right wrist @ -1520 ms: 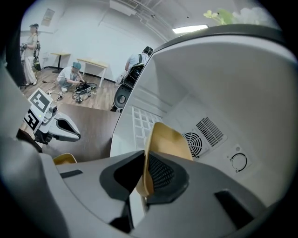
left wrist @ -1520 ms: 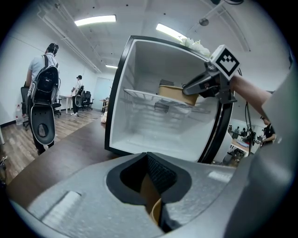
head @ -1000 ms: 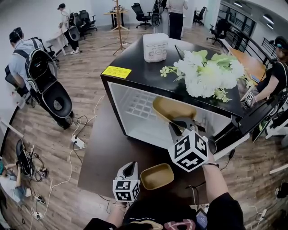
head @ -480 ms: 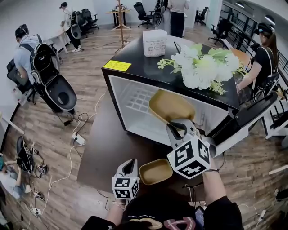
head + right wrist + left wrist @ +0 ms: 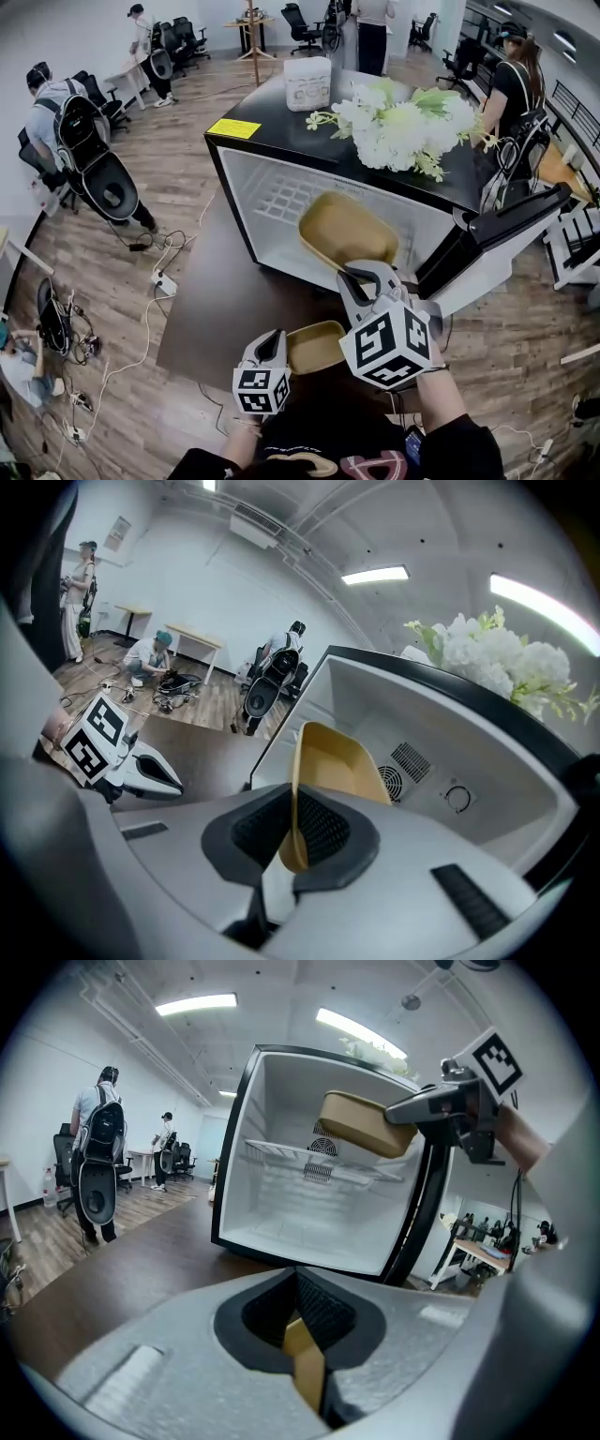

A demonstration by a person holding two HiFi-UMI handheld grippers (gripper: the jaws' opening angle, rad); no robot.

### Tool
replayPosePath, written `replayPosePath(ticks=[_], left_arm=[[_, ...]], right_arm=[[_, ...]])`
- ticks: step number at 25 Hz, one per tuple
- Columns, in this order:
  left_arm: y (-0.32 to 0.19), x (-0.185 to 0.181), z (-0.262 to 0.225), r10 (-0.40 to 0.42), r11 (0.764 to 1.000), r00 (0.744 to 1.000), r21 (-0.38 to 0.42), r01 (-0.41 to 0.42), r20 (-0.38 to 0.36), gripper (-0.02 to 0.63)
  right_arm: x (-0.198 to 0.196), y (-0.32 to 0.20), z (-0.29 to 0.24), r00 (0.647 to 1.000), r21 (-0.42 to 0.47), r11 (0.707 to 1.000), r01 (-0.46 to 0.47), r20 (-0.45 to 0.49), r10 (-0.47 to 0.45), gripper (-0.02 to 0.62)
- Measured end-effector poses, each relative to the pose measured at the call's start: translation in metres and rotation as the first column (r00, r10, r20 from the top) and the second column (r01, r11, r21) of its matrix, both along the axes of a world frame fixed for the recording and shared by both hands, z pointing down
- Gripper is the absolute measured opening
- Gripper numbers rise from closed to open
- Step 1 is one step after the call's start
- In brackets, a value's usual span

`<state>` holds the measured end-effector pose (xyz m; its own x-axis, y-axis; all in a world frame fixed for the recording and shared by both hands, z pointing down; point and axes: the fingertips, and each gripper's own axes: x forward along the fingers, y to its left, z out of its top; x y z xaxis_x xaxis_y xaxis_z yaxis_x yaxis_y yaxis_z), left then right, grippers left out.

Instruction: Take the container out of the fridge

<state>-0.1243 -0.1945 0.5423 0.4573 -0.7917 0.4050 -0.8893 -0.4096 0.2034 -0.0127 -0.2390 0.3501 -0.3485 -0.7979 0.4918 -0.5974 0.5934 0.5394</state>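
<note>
Currently the withdrawal step is in hand. A dark table (image 5: 220,305) carries the fridge (image 5: 246,192), which has its door (image 5: 497,244) swung wide to the right. On the fridge's black top lie a bunch of white flowers (image 5: 398,127) and a white pack (image 5: 307,82).

The tan container (image 5: 347,230) hangs tilted at the mouth of the white compartment, in front of the wire shelf. Whether it has fully cleared the front edge cannot be settled. The right gripper (image 5: 361,275) pinches the container's near rim, and its own view shows the thin wall clamped between the two pads.

A second tan tray (image 5: 314,347) sits low over the table's near edge. The left gripper (image 5: 272,345) is pressed together on this tray's rim, which shows as a tan strip (image 5: 305,1372) between the jaws in the left gripper view.

Judged next move:
- Draw the container toward the person until it is clear of the compartment and the door.
- Keep it from tipping further.
- Keep the right gripper clear of the tray just beside it.
</note>
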Motion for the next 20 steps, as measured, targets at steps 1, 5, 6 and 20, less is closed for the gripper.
replayPosePath(ticks=[1,5,6,20], left_arm=[[0.002,0.002,-0.001,-0.002,1.000,1.000,0.000,0.002,0.000,0.008],[0.009,0.009,-0.002,-0.010,1.000,1.000,0.001,0.010,-0.002,0.008],[0.011,0.011,-0.002,-0.012,1.000,1.000,0.000,0.012,-0.003,0.009],[0.036,0.041,0.009,-0.002,1.000,1.000,-0.030,0.002,-0.006,0.008]], right_arm=[[0.000,0.004,0.002,1.000,-0.005,1.000,0.005,0.005,-0.005,0.028],[0.002,0.022,0.009,1.000,-0.023,1.000,0.017,0.023,-0.017,0.028],[0.002,0.026,0.012,0.999,-0.029,0.999,0.019,0.029,-0.018,0.028],[0.010,0.075,0.063,0.996,-0.143,0.989,0.030,0.088,-0.018,0.028]])
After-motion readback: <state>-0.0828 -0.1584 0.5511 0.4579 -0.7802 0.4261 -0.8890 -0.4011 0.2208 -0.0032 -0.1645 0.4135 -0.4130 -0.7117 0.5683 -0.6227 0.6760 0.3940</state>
